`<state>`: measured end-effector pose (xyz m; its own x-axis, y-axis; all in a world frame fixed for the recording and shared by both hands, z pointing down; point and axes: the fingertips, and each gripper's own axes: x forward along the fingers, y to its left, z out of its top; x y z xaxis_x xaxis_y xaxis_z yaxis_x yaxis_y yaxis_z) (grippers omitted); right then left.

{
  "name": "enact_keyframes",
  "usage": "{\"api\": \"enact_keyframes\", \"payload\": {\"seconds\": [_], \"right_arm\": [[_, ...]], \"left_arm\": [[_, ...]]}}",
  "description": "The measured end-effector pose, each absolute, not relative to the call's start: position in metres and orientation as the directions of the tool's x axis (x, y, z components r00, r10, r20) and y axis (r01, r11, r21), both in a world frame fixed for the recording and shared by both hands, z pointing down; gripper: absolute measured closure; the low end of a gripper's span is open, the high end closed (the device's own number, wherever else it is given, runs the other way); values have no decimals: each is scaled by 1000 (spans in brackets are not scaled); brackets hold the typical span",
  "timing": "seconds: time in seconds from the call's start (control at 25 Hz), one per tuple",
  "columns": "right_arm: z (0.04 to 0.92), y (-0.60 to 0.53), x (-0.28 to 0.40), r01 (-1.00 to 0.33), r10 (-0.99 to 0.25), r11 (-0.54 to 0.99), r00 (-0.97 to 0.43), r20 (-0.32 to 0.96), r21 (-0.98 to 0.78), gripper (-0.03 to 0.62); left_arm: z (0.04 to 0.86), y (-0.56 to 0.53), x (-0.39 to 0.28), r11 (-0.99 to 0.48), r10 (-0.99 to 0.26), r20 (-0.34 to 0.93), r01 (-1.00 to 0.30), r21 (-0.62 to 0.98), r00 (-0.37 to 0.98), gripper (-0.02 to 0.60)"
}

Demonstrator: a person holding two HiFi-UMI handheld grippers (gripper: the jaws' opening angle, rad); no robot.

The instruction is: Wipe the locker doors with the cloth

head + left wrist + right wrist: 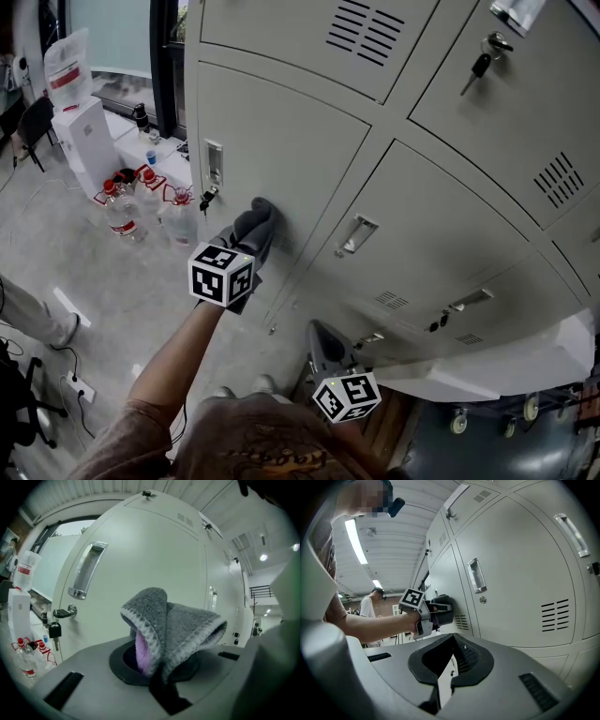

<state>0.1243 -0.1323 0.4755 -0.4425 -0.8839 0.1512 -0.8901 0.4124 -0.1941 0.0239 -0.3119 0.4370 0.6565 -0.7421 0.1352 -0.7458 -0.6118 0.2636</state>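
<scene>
Just one cloth [173, 630] — in the left hand-held gripper [159, 670] — on one locker door [281, 150].

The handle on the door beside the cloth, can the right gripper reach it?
Probably yes. The right gripper is empty and faces that door, with nothing between it and the handle; the left gripper and cloth are off to one side.

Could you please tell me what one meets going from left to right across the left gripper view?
Hanging key → door handle → grey cloth → next door's handle.
</scene>
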Motion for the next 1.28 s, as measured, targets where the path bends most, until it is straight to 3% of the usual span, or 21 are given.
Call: {"api": "enact_keyframes", "payload": {"seconds": [0.8,1.04,1.28], "right_arm": [[473,-122,135,-909,-906,368,-398,142,-195,595],[472,-123,133,-909,-906,370,-399,140,-193,595],[471,-126,126,-901,-898,389,-417,140,-192,595]], "left_arm": [[439,-275,95,-746,-606,133,-618,247,785,542],[435,-264,92,-776,-569,103,-574,262,816,543],[445,-268,56,-736,-621,110,-626,257,776,543]]}}
